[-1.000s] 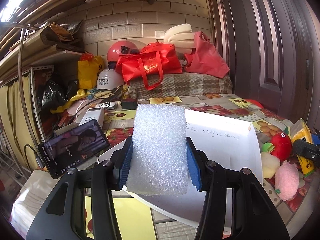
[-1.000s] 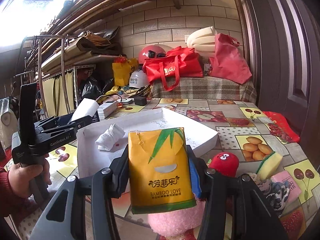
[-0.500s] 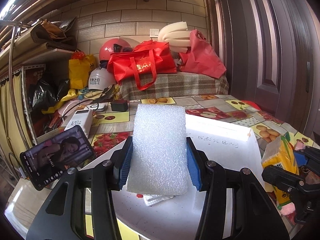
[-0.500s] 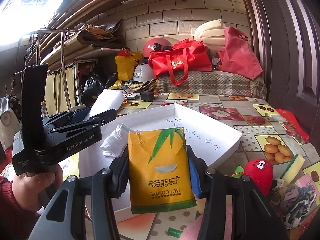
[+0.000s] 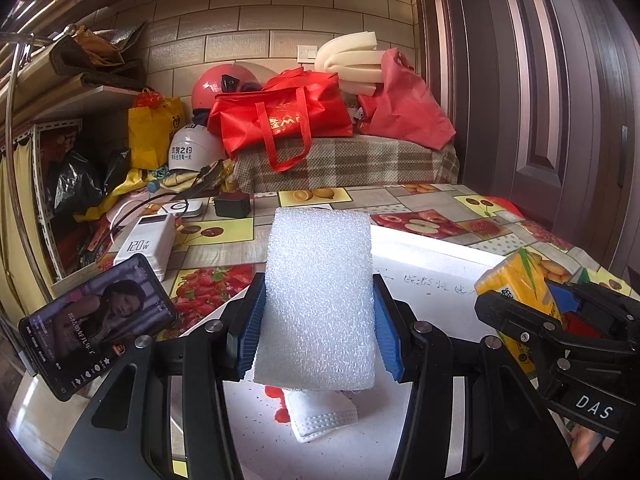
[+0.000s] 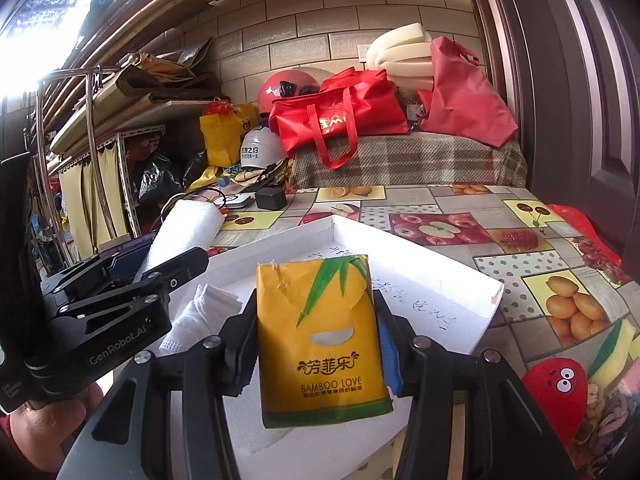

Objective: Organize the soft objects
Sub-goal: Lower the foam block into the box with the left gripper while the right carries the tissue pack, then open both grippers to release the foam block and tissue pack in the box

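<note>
My left gripper (image 5: 318,332) is shut on a white foam pad (image 5: 318,292) and holds it above the white tray (image 5: 436,248). My right gripper (image 6: 320,344) is shut on a yellow tissue pack (image 6: 322,340) over the tray's (image 6: 420,248) near side. A white folded face mask (image 5: 320,420) lies in the tray under the foam; it also shows in the right wrist view (image 6: 200,316). The right gripper with the tissue pack (image 5: 516,292) shows at the right of the left wrist view. The left gripper with the foam (image 6: 184,232) shows at the left of the right wrist view.
A phone (image 5: 96,320), a white power bank (image 5: 146,244) and a black charger (image 5: 232,205) lie left of the tray. A red plush toy (image 6: 556,392), a sponge (image 6: 612,348) and other soft items sit at the right. Red bags (image 5: 280,120) and helmets stand behind.
Both grippers have moved in over the white tray with their loads. The right gripper with the tissue pack has come into the left wrist view from the right.
</note>
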Demonstrator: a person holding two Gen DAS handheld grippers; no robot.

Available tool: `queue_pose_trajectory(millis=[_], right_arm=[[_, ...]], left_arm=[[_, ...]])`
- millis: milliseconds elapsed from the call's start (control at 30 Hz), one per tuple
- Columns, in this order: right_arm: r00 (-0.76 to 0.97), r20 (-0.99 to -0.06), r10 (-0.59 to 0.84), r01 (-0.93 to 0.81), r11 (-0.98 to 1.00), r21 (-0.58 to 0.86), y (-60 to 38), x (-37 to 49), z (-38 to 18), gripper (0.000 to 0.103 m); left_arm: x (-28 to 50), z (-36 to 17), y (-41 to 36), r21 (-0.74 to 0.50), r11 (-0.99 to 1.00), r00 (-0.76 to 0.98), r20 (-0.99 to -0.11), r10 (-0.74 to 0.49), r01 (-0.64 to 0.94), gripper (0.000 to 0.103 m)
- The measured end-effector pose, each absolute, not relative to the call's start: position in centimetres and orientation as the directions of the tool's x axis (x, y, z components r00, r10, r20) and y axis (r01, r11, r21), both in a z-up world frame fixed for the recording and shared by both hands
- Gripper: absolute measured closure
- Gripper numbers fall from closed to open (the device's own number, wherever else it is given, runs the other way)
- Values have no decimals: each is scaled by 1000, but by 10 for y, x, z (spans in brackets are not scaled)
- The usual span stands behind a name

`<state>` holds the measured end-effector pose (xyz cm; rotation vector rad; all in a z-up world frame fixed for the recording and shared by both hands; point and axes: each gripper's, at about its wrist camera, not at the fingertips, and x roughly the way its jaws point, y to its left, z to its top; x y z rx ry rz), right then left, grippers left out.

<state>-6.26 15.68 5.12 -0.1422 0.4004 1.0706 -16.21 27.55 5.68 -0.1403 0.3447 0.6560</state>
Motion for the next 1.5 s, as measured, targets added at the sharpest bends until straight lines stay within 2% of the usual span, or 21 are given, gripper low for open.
queue_pose_trajectory(millis=[133, 333, 700, 733, 767, 867, 933, 1000, 1033, 1067, 1100, 1500], right_arm=[[422, -429, 799, -852, 511, 116, 166, -48, 48, 53], [432, -460, 776, -843, 528, 98, 172, -49, 46, 53], [442, -471, 763, -838, 539, 86, 175, -47, 45, 51], [442, -474, 761, -838, 539, 84, 176, -47, 46, 50], [440, -476, 761, -840, 537, 82, 177, -48, 46, 45], [453, -470, 757, -831, 550, 84, 175, -47, 46, 36], [461, -466, 755, -817, 566, 109, 171, -43, 46, 26], [462, -465, 755, -806, 577, 136, 168, -38, 46, 13], [464, -463, 756, -803, 579, 141, 167, -38, 46, 11], [468, -460, 755, -801, 582, 141, 167, -38, 46, 3], [471, -456, 755, -800, 583, 139, 166, -39, 47, 0], [496, -411, 765, -805, 582, 114, 162, -47, 51, 0]], left_arm=[[-155, 56, 280, -17, 791, 736, -380, 560, -611, 54], [-147, 51, 289, -33, 793, 722, -438, 536, -609, 54], [-146, 52, 284, -4, 792, 714, -434, 549, -611, 53], [-145, 52, 283, 6, 789, 709, -432, 557, -615, 52], [-144, 52, 281, 20, 784, 702, -431, 567, -620, 49], [-147, 53, 282, 30, 757, 678, -423, 601, -652, 33], [-153, 52, 292, -15, 744, 675, -433, 598, -668, 12], [-157, 51, 300, -51, 727, 668, -441, 599, -685, 1], [-159, 51, 300, -58, 724, 669, -438, 600, -687, 0], [-160, 51, 299, -57, 722, 669, -433, 605, -690, 0], [-160, 51, 298, -52, 720, 666, -429, 610, -692, 0], [-165, 54, 293, -43, 714, 670, -390, 631, -698, 0]])
